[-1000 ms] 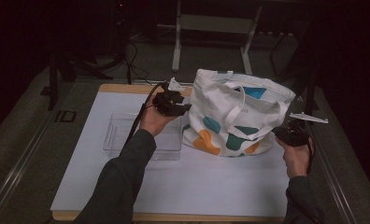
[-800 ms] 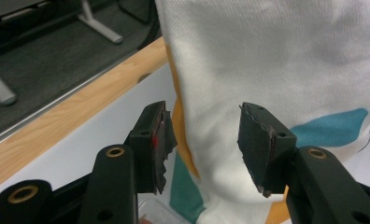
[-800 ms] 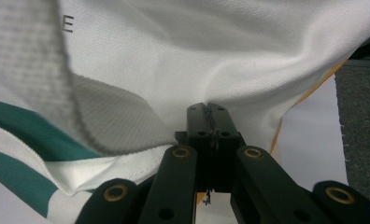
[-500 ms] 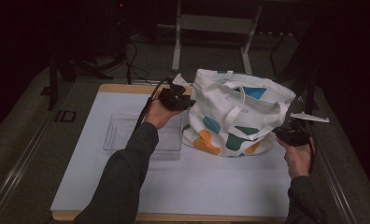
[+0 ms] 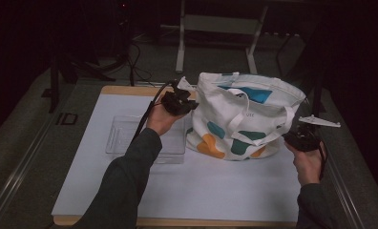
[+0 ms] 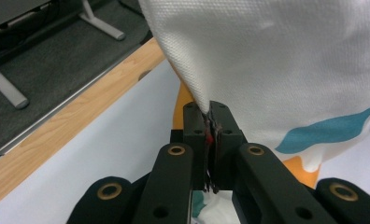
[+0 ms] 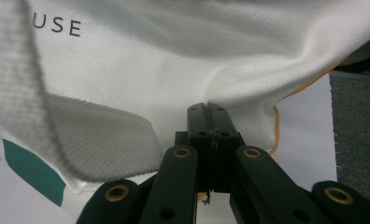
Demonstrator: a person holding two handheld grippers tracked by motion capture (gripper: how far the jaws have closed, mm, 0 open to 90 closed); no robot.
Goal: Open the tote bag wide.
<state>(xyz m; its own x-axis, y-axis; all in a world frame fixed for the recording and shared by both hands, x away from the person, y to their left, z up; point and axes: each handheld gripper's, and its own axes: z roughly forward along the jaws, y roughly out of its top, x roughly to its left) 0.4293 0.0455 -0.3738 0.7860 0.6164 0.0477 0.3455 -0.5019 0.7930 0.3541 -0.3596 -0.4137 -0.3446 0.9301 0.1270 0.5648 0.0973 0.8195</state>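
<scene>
In the high view a white tote bag [image 5: 246, 117] with teal and orange patches stands upright on the white-covered desk [image 5: 215, 186], toward its far right. The left claw [image 5: 179, 101] sits at the bag's upper left corner, the right claw [image 5: 299, 139] at its right side beside a drooping handle [image 5: 266, 138]. A clear plastic tray [image 5: 130, 138] lies just left of the bag, under the left forearm.

In the left gripper view the left claw [image 6: 210, 122] has just been closing and now pinches a fold of the bag's [image 6: 276, 65] cloth between its pressed jaws; the desk's wooden edge [image 6: 66, 121] runs past on the left.

In the right gripper view the right claw [image 7: 210, 120] is pressed together on the bag's [image 7: 174, 56] fabric; how much cloth sits between the pads is hard to make out, though threads seem caught there.
</scene>
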